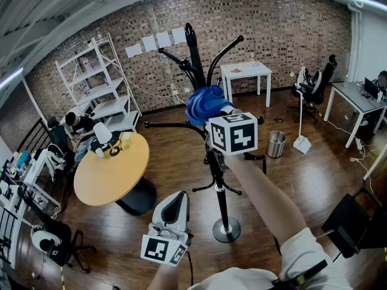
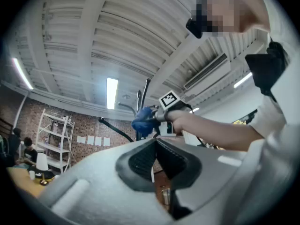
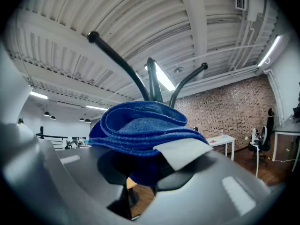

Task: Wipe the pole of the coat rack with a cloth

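In the head view, the coat rack's black pole (image 1: 222, 198) stood upright, its long axis vertical from the round base (image 1: 225, 229) on the wood floor up to the curved hooks (image 1: 192, 41). The right gripper (image 1: 219, 111) was raised to where the hooks branch and held the blue cloth (image 1: 204, 103) against the rack at that height. Nearly all of the bare pole therefore lay below the cloth, so a wiping stroke would probably have to run downward along it. The left gripper (image 1: 176, 200) hung low and to the left, apart from the pole and far from the cloth.

In the left gripper view, the left gripper (image 2: 155, 143) had its jaws closed together with nothing between them. It pointed up toward the cloth (image 2: 143, 121) and the rack beyond.

In the right gripper view, the right gripper (image 3: 140, 172) was clamped on the folded cloth (image 3: 140, 128), whose white label (image 3: 180, 153) stuck out on one side. The top of the pole (image 3: 153, 81) and two hooks rose just behind the cloth. Whether the cloth actually touched the pole could not be told from here.
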